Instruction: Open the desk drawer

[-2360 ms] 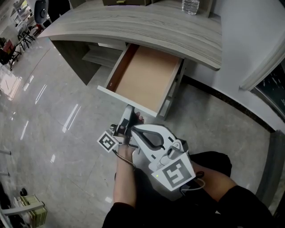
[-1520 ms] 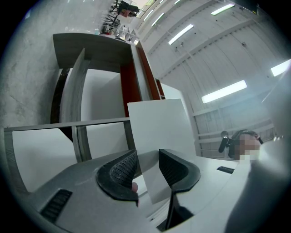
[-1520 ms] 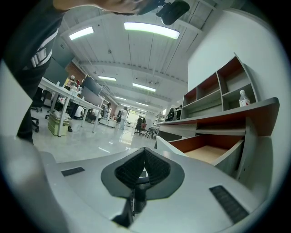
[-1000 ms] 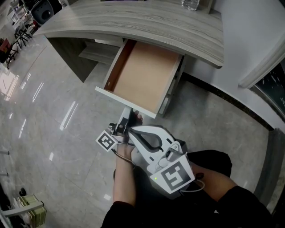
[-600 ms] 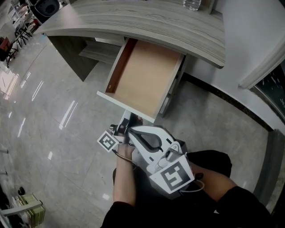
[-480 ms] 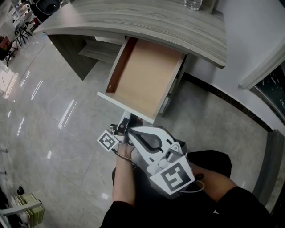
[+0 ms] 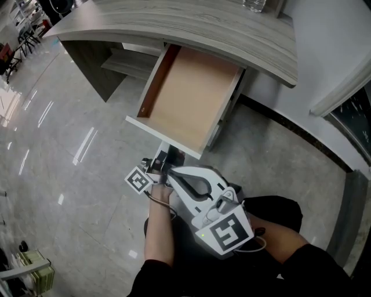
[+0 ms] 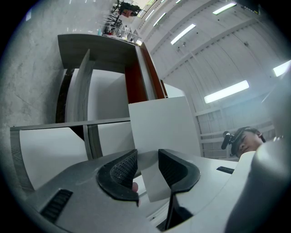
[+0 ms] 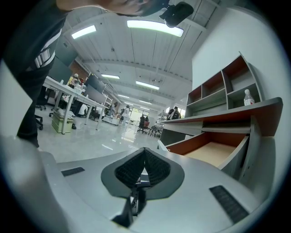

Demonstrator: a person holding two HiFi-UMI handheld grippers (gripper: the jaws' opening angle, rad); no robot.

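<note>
The right gripper (image 9: 144,169) sits nearest, jaws pressed together, holding nothing; just ahead, the left gripper (image 8: 148,166) clamps the lower edge of the white drawer front (image 7: 164,139); the drawer (image 7: 185,93) stands pulled well out from under the desk (image 7: 191,29).

No words, numbers, brand names or signs can be read in any view. The black-and-white square marker (image 7: 139,181) at the left and the larger black-and-white square marker (image 7: 226,231) at the right carry only block patterns, with no letters or digits. The clear plastic bottle (image 7: 255,4) standing on the grey wood-grain bench (image 7: 232,35) is cut off by the top edge of the head view. In the right gripper view it is too small for any label print to be made out.
</note>
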